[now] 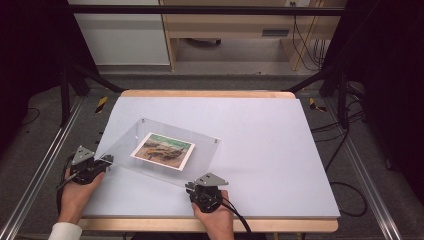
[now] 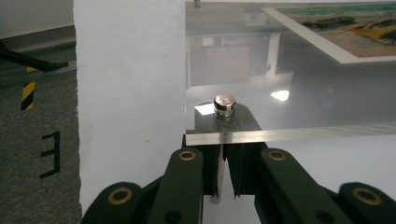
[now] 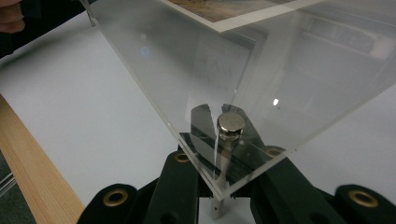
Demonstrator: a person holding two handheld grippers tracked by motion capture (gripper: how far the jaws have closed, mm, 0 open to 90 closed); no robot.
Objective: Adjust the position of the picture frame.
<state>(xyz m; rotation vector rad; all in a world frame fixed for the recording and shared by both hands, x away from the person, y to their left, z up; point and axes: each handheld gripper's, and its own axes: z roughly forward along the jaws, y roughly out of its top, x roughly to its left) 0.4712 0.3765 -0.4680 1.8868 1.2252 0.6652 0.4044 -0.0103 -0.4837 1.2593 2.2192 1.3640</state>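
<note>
A clear acrylic panel (image 1: pixel 125 145) with a landscape photo (image 1: pixel 163 150) under it lies at an angle on the table's left half. My left gripper (image 1: pixel 106 160) is at the panel's left corner. In the left gripper view its jaws (image 2: pixel 223 158) are shut on the metal post below a silver standoff cap (image 2: pixel 224 101), under the acrylic edge (image 2: pixel 280 135). My right gripper (image 1: pixel 191 186) is at the near corner. In the right gripper view it (image 3: pixel 219 186) is shut on the post under another silver cap (image 3: pixel 231 122). The photo (image 3: pixel 224 9) shows through the panel.
A pale mat (image 1: pixel 260 145) covers the wooden table (image 1: pixel 210 93); its right half is bare. Two more standoffs (image 1: pixel 216 140) mark the panel's far corners. Metal rails (image 1: pixel 40 165) run along both sides. Cables (image 1: pixel 345 190) lie on the floor at the right.
</note>
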